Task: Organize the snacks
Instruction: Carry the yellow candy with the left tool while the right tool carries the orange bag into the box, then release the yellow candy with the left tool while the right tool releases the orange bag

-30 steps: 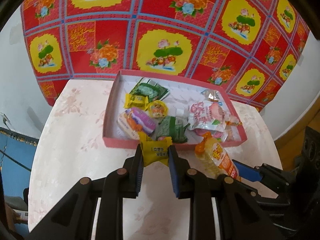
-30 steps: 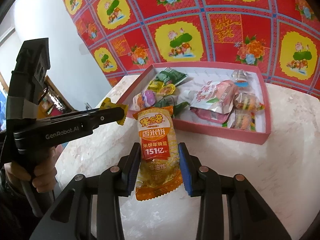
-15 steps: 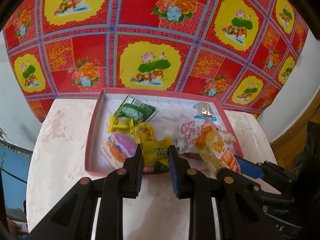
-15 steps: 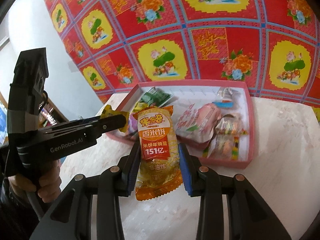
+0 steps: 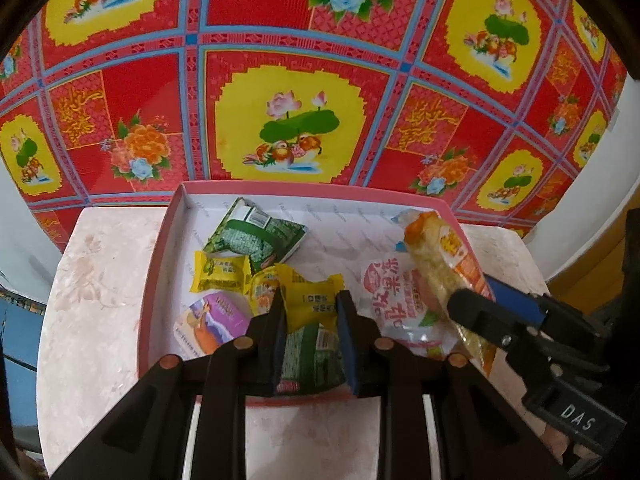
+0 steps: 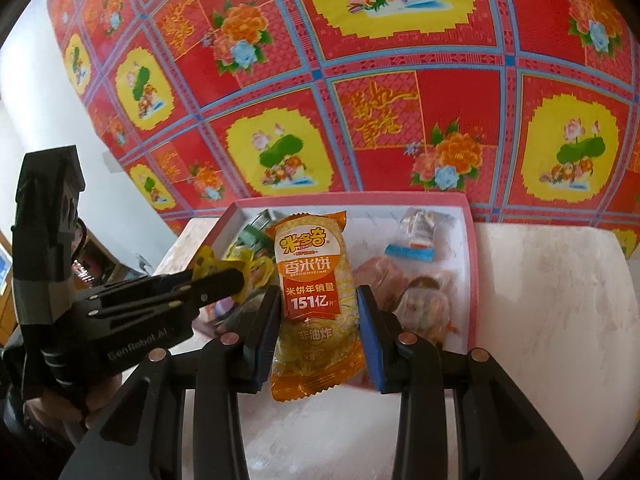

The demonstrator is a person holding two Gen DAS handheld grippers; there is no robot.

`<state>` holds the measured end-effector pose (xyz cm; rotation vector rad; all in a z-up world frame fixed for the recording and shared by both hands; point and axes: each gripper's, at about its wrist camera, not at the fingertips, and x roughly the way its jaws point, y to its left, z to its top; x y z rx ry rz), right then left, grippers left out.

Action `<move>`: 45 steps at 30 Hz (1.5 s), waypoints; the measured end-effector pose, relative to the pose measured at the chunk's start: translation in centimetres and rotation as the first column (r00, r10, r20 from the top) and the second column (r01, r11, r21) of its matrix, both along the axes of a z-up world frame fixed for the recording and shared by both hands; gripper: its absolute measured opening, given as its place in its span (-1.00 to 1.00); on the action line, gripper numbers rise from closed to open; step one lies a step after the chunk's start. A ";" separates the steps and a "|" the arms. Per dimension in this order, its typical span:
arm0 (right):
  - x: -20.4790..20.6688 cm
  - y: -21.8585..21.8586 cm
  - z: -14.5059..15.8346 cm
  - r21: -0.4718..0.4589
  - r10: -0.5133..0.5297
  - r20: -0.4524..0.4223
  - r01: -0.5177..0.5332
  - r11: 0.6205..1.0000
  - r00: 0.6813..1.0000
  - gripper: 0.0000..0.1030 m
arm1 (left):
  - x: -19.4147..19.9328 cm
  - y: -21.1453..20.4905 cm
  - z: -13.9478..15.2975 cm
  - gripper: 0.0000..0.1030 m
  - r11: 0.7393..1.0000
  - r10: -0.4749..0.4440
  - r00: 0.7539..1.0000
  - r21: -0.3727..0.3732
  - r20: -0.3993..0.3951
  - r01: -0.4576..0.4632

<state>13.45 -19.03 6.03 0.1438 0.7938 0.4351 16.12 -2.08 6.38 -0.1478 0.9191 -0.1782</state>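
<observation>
A pink tray (image 5: pixel 160 264) holding several snack packets stands on a marble table (image 5: pixel 92 320). My left gripper (image 5: pixel 310 300) is shut on a small yellow snack packet (image 5: pixel 312 304) and holds it over the tray's near part. My right gripper (image 6: pixel 318 300) is shut on an orange rice cracker pack (image 6: pixel 314 280) and holds it over the tray (image 6: pixel 470 264). The rice cracker pack also shows in the left wrist view (image 5: pixel 444 264), above the tray's right side. The left gripper with its yellow packet (image 6: pixel 208 264) shows at the left of the right wrist view.
In the tray lie green packets (image 5: pixel 260 236), small yellow packets (image 5: pixel 218 272), a purple packet (image 5: pixel 208 320) and a pink-white bag (image 5: pixel 392 300). A red and yellow patterned cloth (image 5: pixel 292 120) hangs behind the table. A white wall (image 6: pixel 36 80) is at the left.
Both grippers have moved forward from the table's front to over the tray, each still holding its packet.
</observation>
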 end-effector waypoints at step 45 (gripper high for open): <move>4.5 -0.2 -2.2 -0.006 -0.037 -0.011 0.037 0.999 0.999 -0.03 | 3.4 -0.2 -2.1 -0.29 1.000 -0.009 0.999 0.020 -0.044 0.010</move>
